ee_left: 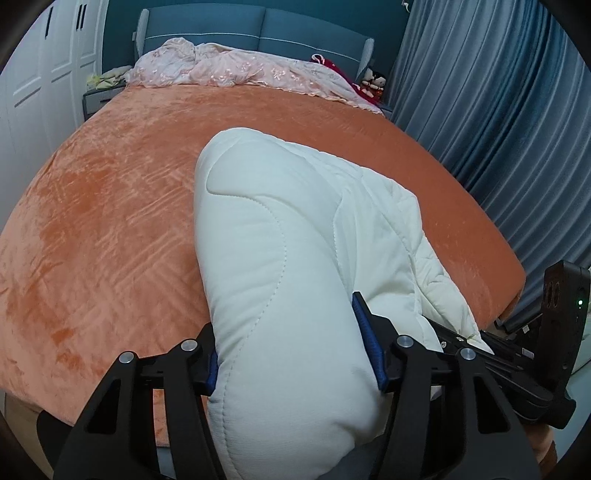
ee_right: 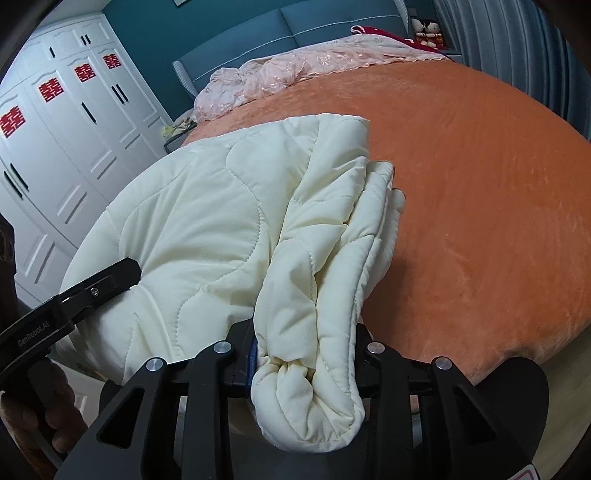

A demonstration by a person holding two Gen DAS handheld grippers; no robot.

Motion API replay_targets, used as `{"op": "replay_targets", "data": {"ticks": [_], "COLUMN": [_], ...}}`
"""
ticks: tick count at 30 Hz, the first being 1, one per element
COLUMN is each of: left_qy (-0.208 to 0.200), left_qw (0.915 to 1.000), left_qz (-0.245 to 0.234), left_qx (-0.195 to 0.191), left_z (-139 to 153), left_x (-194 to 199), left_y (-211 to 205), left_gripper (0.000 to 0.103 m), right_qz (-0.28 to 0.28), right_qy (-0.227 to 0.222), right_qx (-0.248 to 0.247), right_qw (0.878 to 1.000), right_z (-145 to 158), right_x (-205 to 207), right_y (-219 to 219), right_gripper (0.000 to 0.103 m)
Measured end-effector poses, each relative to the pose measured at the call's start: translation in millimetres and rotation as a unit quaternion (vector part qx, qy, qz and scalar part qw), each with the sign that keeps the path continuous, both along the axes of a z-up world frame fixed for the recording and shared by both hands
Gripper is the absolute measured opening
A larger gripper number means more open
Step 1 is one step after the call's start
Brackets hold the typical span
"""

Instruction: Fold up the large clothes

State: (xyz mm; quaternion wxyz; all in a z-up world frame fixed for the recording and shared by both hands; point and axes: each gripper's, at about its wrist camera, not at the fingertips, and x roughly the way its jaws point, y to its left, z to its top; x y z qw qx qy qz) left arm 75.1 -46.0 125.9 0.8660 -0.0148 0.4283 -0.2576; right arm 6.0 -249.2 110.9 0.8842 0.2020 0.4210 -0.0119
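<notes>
A bedroom in a home. A wide bed (ee_left: pixel 110 221) under an orange plush cover fills most of both views, with a padded blue headboard (ee_left: pixel 258 33) against a teal wall. A crumpled pink embroidered quilt (ee_left: pixel 240 70) lies along the head end. White panelled wardrobes (ee_right: pixel 55 155) bearing red paper cut-outs (ee_right: pixel 50 91) stand on one side, long grey-blue curtains (ee_left: pixel 498 110) hang on the other, and two small dolls (ee_left: pixel 373 83) sit on a bedside stand by the headboard.

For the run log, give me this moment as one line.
left gripper: shut on quilted garment | right gripper: shut on quilted garment | bed: under garment
</notes>
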Motion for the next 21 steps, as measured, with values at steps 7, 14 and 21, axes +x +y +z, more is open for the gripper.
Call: {"op": "replay_targets", "data": {"ticks": [7,14,21], "left_qy": [-0.038,-0.114,-0.168], "left_qw": [0.9987,0.9915,0.9818], "left_qz": [-0.010,-0.011,0.001], "left_qx": [-0.034,-0.062,-0.088], "left_z": [39,88,110], "left_x": [7,22,56], "left_y": [4,22,57], "left_gripper": [0.055,0.055,0.055], "right_qz": [-0.001,0.018,0.042], "right_qy": [-0.067,-0.136,-0.181], "right_qx": [-0.022,-0.062,-0.091], "right_qw": [0.997,0.989,0.978], "right_z": [52,103,129], "right_x": [3,35,70], "right_y": [-9,6,30], "right_gripper": [0.032,0.032,0.032]}}
